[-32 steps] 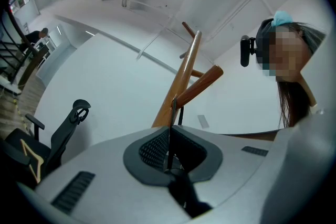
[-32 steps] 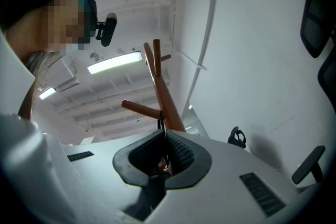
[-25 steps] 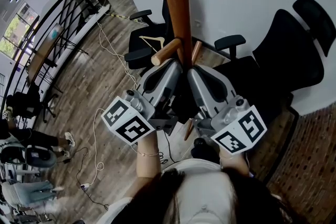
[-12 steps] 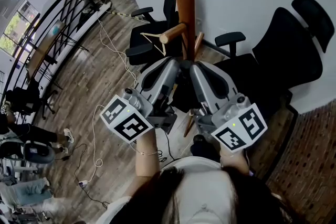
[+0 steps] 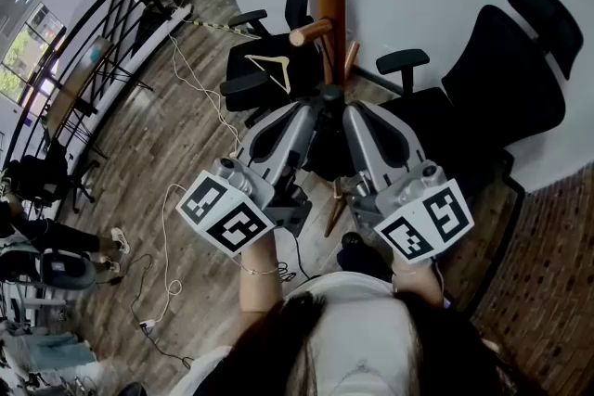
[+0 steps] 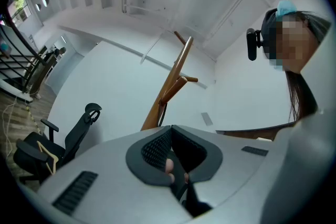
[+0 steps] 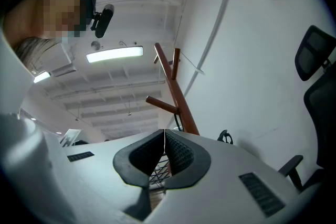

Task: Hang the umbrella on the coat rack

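Umbrella (image 5: pixel 329 94) is hard to make out. The likeliest sign of it is a round black end at centre frame in the head view, right where the tips of both tongs converge, with a dark mass running down between them. I cannot tell how it is held.

The left tongs (image 5: pixel 311 113) and right tongs (image 5: pixel 350 113) lean toward each other just below it, marker cubes toward the person. In the left gripper view the left tongs (image 6: pixel 170 128) have their tips pressed together, with something pinkish and something dark low in the hollow behind them. In the right gripper view the right tongs (image 7: pixel 165 132) are likewise tip to tip, and only railing and floor show through the hollow.

The coat rack (image 5: pixel 328 5), a reddish-brown wooden post with angled pegs, stands at top centre just beyond the tips, against a white wall. A black office chair (image 5: pixel 506 74) stands at upper right. Another chair, left of the post, carries a wooden hanger (image 5: pixel 269 67). A white cable (image 5: pixel 172 227) trails over the wood floor (image 5: pixel 158 144) at left.
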Motion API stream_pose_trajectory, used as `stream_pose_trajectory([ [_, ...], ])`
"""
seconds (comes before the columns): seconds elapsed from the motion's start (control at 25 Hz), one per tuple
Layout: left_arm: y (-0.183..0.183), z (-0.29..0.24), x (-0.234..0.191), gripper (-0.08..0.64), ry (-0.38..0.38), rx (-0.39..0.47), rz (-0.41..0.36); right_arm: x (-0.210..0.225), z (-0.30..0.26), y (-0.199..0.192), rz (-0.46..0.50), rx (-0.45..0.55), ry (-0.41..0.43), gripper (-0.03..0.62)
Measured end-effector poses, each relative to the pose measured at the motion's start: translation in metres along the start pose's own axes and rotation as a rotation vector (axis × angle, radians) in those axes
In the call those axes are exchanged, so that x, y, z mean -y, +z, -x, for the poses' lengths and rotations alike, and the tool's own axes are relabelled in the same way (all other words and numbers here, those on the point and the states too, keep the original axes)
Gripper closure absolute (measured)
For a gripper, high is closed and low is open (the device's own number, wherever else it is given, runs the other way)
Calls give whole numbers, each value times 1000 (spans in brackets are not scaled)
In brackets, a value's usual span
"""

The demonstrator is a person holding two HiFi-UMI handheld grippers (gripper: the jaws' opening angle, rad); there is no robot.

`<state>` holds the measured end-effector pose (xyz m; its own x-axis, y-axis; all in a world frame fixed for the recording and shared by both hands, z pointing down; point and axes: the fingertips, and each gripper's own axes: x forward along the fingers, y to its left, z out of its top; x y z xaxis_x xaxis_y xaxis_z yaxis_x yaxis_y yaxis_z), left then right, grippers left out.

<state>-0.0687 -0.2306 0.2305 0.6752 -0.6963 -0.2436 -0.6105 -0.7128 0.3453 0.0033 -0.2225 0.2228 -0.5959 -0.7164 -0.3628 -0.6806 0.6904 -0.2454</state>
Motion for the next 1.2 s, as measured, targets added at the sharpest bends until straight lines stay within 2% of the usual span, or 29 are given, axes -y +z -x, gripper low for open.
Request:
stream_pose_trajectory([
  [0.44, -12, 35, 14, 552, 15, -23, -9, -23, 23, -10, 40, -13, -38, 557],
  [1.2, -21, 103, 52, 552, 29, -7, 15, -77, 76, -20, 74, -53, -100, 557],
])
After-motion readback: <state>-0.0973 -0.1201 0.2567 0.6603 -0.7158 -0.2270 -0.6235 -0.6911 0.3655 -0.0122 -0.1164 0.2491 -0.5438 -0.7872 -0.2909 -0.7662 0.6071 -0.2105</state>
